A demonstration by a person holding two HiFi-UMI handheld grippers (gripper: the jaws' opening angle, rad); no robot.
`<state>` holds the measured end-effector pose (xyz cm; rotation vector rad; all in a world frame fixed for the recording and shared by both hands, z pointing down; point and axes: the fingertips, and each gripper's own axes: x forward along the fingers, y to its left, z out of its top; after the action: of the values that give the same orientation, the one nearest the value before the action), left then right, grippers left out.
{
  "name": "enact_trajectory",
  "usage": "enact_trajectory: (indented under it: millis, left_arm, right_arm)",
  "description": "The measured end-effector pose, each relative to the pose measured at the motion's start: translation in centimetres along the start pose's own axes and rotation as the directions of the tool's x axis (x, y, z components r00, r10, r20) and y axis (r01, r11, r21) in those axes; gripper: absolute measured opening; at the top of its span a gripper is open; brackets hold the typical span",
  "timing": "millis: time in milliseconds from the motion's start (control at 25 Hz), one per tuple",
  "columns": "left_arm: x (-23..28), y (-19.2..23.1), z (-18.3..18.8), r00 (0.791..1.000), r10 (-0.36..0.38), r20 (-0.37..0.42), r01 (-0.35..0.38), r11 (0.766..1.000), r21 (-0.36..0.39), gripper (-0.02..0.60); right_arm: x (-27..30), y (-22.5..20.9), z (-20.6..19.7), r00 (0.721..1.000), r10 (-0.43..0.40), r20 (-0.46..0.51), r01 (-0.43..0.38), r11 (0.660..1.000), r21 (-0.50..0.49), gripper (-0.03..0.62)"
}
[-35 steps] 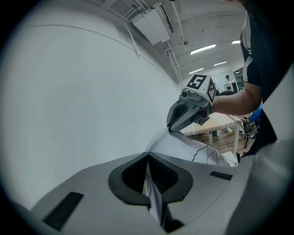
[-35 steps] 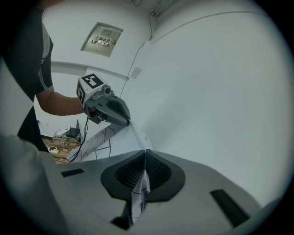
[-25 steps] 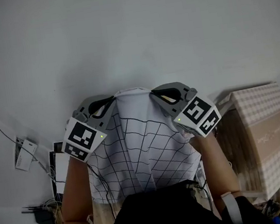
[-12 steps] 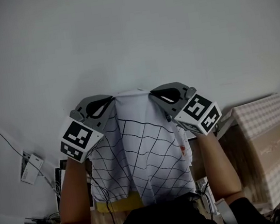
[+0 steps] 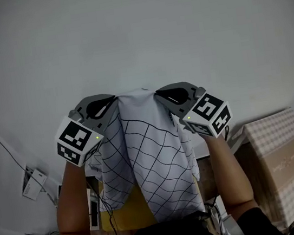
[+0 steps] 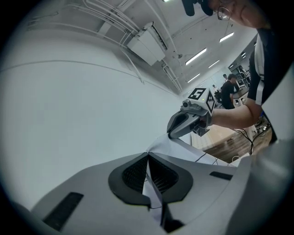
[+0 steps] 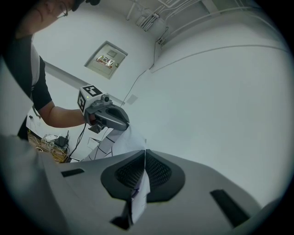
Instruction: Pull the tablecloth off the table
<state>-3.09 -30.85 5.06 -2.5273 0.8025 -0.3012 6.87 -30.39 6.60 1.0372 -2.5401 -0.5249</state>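
Note:
The tablecloth (image 5: 147,152) is white with a black grid. It hangs in the air between my two grippers, in front of a pale wall. My left gripper (image 5: 113,100) is shut on its upper left edge, and a strip of cloth (image 6: 154,190) shows pinched between the closed jaws. My right gripper (image 5: 160,94) is shut on the upper right edge, with a fold of cloth (image 7: 140,190) caught in its jaws. In each gripper view the other gripper holds the cloth's top: the right gripper (image 6: 172,134) and the left gripper (image 7: 125,124).
A wooden table (image 5: 211,178) lies low beneath the hanging cloth, with a yellow patch (image 5: 128,207) beside it. A checked box (image 5: 286,153) stands at the right. Cables and plugs (image 5: 33,178) lie on the floor at the left. A person (image 6: 228,89) stands far off.
Both grippers have lifted slightly and spread a little with the cloth. The cloth's lower edge has risen, uncovering the yellow patch and more of the table.

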Motion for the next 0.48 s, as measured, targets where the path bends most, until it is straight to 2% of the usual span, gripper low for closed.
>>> enact_trajectory:
  millis: [200, 480]
  left_arm:
    - [-0.4, 0.8, 2.2, 1.000, 0.012, 0.015, -0.013, 0.999, 0.033, 0.012]
    - [0.4, 3.2, 4.3, 0.998, 0.007, 0.062, -0.008, 1.000, 0.015, 0.012]
  right_arm:
    - [-0.3, -0.7, 2.1, 1.000, -0.009, 0.023, 0.010, 1.000, -0.028, 0.022]
    - [0.7, -2.8, 4.5, 0.998, -0.006, 0.056, 0.008, 0.999, -0.035, 0.022]
